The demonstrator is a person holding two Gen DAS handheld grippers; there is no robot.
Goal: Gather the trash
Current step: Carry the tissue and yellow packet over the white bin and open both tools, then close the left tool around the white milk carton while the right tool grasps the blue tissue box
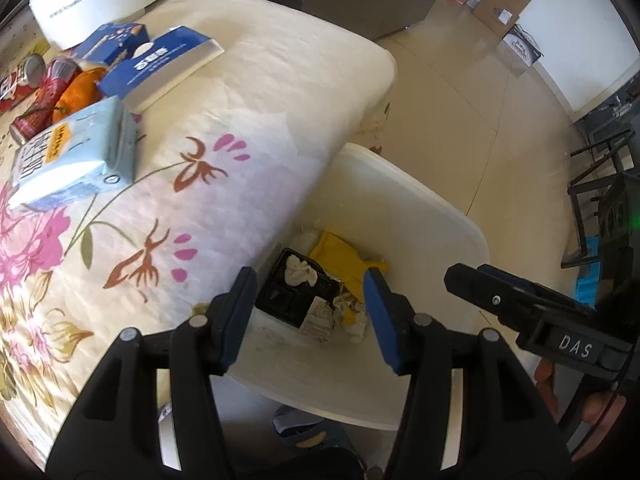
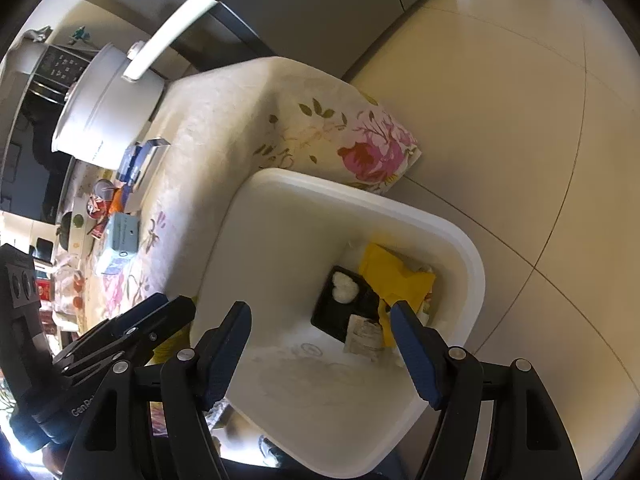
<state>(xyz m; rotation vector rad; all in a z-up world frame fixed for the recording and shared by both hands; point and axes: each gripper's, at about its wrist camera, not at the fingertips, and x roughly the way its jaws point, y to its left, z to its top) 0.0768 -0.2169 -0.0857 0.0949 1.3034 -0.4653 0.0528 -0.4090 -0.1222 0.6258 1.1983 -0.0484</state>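
- While both hang over the white bin [image 1: 420, 216] beside the worktop [image 1: 248, 128] edge, the left gripper [image 1: 310, 314] is spread, empty.
- Right gripper [image 2: 320, 354] is likewise spread, empty.
- Black tray [image 2: 336, 312] and yellow wrapper [image 2: 394, 276] lie inside.

Home kitchen — rice cooker [image 2: 108, 108], floral tablecloth [image 1: 120, 240]

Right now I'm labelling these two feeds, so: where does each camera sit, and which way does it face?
Left wrist: on the left gripper, facing steeply down past the floral tablecloth into the white bin; its own open fingers, the right gripper and some fingers of the person's hand show.
Right wrist: on the right gripper, facing down into the same bin from its other side; its own open fingers and the left gripper show.
Shared: bin, black tray, yellow wrapper, tablecloth.
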